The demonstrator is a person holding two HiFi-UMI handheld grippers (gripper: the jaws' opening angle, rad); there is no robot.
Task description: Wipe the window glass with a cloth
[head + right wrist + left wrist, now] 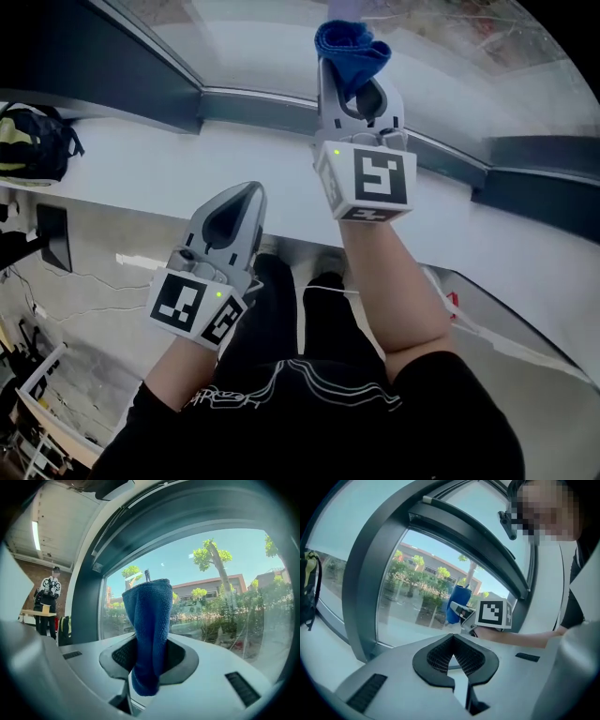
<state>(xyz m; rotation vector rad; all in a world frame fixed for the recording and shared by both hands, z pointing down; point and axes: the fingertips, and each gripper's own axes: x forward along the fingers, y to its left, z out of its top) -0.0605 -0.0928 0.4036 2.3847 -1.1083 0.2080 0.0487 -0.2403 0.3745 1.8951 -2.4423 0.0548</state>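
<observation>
A folded blue cloth (351, 49) sticks up from my right gripper (361, 94), which is shut on it and held up to the window glass (281, 47). In the right gripper view the blue cloth (149, 625) stands between the jaws in front of the glass (234, 597). My left gripper (230, 220) hangs lower, over the white sill (141, 159), shut with nothing in it. In the left gripper view its jaws (454, 660) meet, and the right gripper with the blue cloth (457, 603) shows ahead at the glass (417, 597).
A dark window frame (253, 98) runs along the sill. A black and yellow backpack (33, 141) lies on the sill at far left. A person (47, 604) stands far off indoors. Below me are my legs and a floor with cables.
</observation>
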